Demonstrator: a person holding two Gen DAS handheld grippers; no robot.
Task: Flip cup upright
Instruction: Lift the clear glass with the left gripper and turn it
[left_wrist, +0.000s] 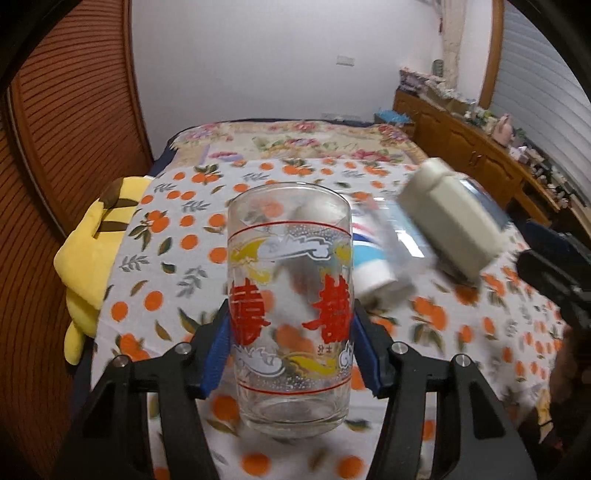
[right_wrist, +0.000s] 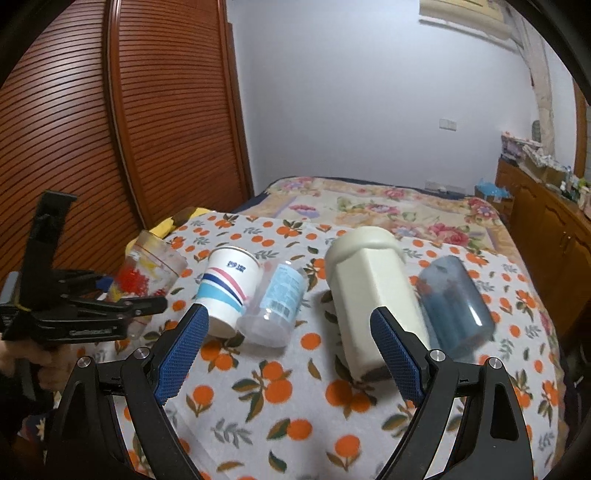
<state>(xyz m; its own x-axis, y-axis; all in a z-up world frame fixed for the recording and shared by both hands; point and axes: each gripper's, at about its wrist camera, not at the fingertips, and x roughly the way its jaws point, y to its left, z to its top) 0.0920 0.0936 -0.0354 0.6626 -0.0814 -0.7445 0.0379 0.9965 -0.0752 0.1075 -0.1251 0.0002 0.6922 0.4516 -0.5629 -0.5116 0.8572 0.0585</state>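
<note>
Gripping glass cup (left_wrist: 290, 310) w/ left gripper (left_wrist: 290, 343); right gripper (right_wrist: 291, 354) spread.

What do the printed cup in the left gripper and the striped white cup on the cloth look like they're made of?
Printed cup: apparently clear glossy glass, since the cloth shows through it and its base looks thick. It sits between the left gripper's jaws. Striped cup: probably matte paper, opaque, with a rolled rim.

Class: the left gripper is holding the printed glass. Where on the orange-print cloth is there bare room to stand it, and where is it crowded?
Bare cloth lies on the near side of the paper cup, between the right gripper's open jaws. The far row is crowded: paper cup, clear cup, cream tumbler, blue cup. The left gripper grips the glass.
</note>
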